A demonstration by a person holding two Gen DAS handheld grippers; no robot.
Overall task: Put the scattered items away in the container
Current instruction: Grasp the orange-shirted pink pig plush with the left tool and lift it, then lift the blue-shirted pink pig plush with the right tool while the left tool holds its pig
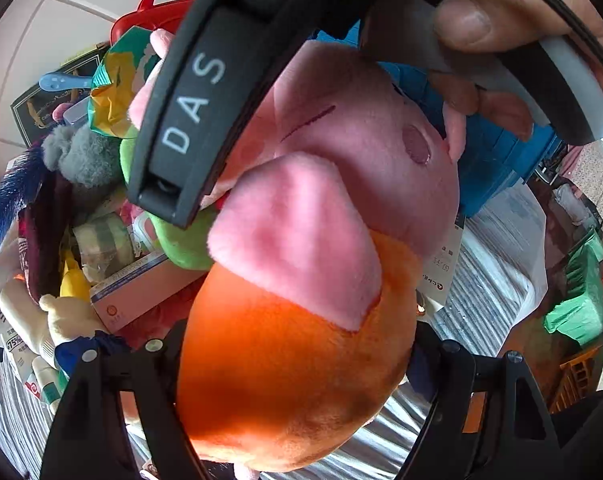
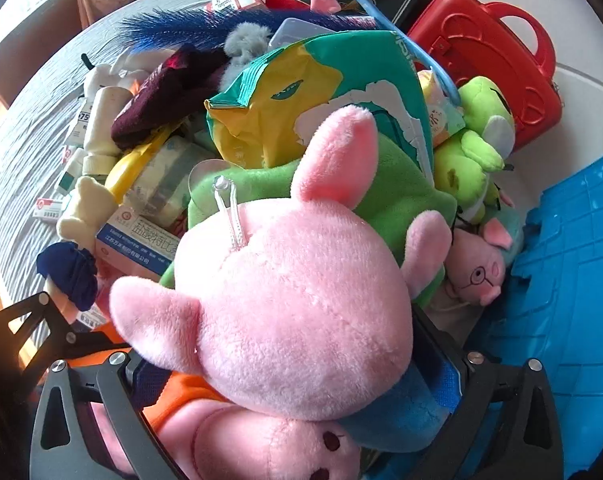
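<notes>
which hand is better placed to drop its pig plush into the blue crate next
Probably right. The right gripper holds the blue-shirted pig plush with the blue crate close beside it. In the left wrist view, the right gripper crosses over the orange-dressed pig plush, partly blocking it.

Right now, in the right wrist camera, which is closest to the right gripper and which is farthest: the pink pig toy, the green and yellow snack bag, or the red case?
1. Pink pig toy: between the right gripper fingers, lowest in view.
2. Green and yellow snack bag: behind the pig, mid-pile.
3. Red case: top right, at the pile's far edge.
</notes>
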